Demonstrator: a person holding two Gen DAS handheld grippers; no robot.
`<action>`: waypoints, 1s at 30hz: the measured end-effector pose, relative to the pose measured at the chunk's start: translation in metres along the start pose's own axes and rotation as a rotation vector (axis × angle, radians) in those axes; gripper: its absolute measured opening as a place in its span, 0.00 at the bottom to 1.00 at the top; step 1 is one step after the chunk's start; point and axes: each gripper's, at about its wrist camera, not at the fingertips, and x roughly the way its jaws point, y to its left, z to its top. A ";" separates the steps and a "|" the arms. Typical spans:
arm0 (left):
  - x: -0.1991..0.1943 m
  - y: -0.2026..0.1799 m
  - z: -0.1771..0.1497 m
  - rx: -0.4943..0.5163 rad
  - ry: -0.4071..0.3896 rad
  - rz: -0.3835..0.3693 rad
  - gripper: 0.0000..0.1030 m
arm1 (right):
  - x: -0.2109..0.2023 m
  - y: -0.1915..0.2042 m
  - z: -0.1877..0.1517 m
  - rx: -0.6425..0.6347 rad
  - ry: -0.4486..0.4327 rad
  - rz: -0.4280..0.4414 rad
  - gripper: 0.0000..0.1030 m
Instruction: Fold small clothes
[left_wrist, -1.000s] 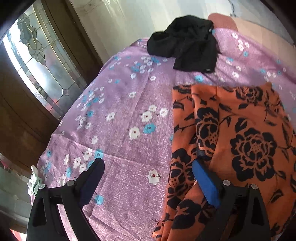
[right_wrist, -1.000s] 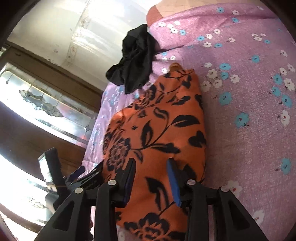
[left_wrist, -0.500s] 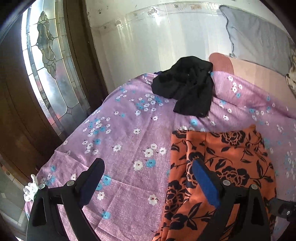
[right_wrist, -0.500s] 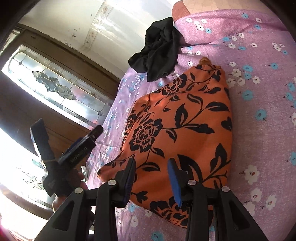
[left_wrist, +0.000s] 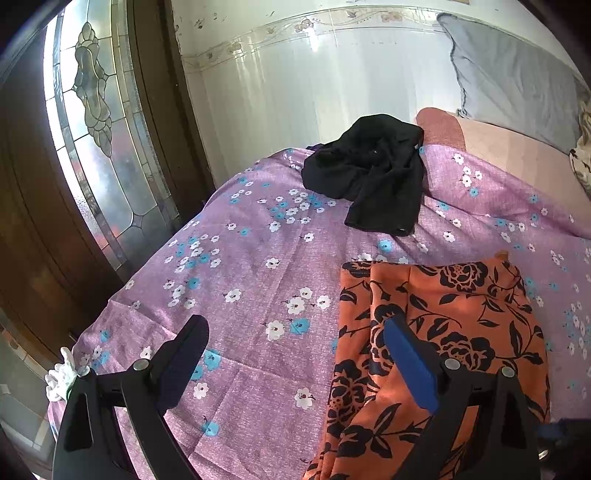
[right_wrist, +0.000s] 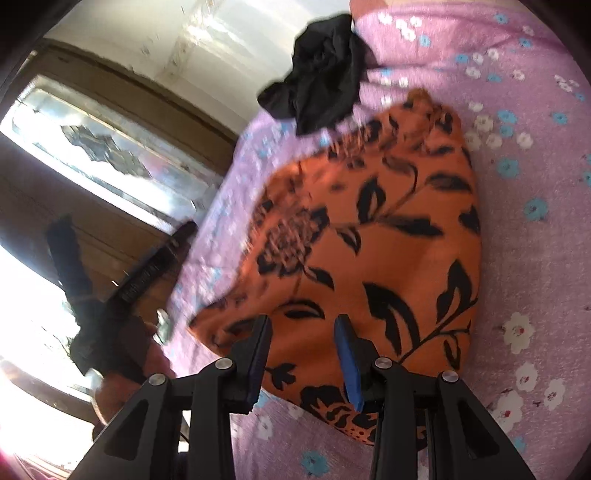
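An orange garment with black flowers (left_wrist: 454, 332) lies folded on the purple flowered bedsheet (left_wrist: 240, 280). My left gripper (left_wrist: 295, 332) hangs open above the sheet, its right finger over the garment's left edge, nothing between the jaws. In the right wrist view the orange garment (right_wrist: 369, 229) lies flat beyond my right gripper (right_wrist: 303, 328), whose jaws stand apart over its near edge without pinching cloth. A hand holds the left gripper (right_wrist: 123, 229) at the left there, blurred. A crumpled black garment (left_wrist: 373, 177) lies at the far end of the bed.
A wooden door with leaded glass (left_wrist: 92, 110) stands left of the bed and a tiled wall (left_wrist: 314, 74) behind it. A grey pillow (left_wrist: 517, 74) leans at the back right. Something small and white (left_wrist: 61, 376) sits at the bed's near-left corner.
My left gripper has risen and tipped up off the orange garment, so more wall shows. My right gripper has drawn back and rolled; the garment lies wholly in front of it.
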 end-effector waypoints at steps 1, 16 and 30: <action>0.000 0.000 0.000 0.000 0.001 0.000 0.93 | 0.004 0.000 -0.001 -0.004 0.013 -0.011 0.39; 0.004 -0.003 -0.004 0.024 0.013 0.005 0.93 | 0.026 0.011 -0.010 -0.076 0.064 -0.045 0.37; 0.009 -0.005 -0.010 0.052 0.044 -0.009 0.93 | -0.005 0.026 -0.004 -0.138 -0.075 -0.136 0.37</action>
